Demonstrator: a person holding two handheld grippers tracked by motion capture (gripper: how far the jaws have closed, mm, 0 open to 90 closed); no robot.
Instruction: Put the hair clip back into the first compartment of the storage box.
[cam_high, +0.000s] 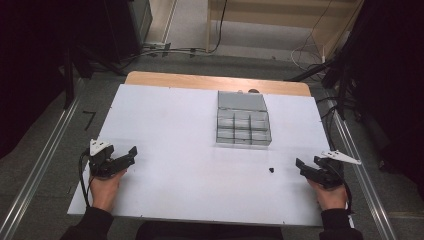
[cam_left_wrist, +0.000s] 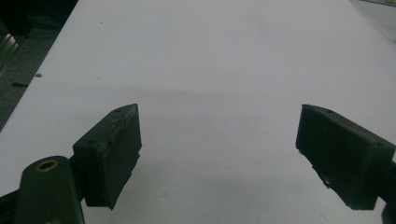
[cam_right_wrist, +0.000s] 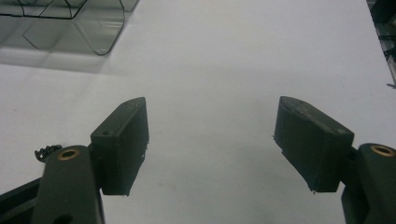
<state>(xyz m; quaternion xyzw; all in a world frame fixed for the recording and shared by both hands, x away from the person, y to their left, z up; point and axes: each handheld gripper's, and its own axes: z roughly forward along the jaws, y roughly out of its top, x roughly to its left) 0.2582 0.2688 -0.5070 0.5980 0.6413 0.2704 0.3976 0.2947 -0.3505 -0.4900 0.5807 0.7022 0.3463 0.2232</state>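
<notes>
A clear plastic compartment box (cam_high: 243, 120) with its lid raised stands on the white table (cam_high: 175, 150), right of the middle; a corner of the box (cam_right_wrist: 93, 28) appears at the top left of the right gripper view. A small black object (cam_high: 271, 169) lies on the table in front of the box, and shows as a dark bit (cam_right_wrist: 45, 151) behind my right gripper's left jaw. My left gripper (cam_high: 127, 155) rests near the table's front left, open and empty (cam_left_wrist: 217, 154). My right gripper (cam_high: 301, 166) sits at the front right, open with nothing between its jaws (cam_right_wrist: 212, 144).
The table's wooden far edge (cam_high: 215, 81) shows behind the white sheet. Metal rails (cam_high: 45, 150) run along both sides on the grey floor. Cables (cam_high: 330, 107) lie by the table's right side, and dark equipment stands at the far left and far right.
</notes>
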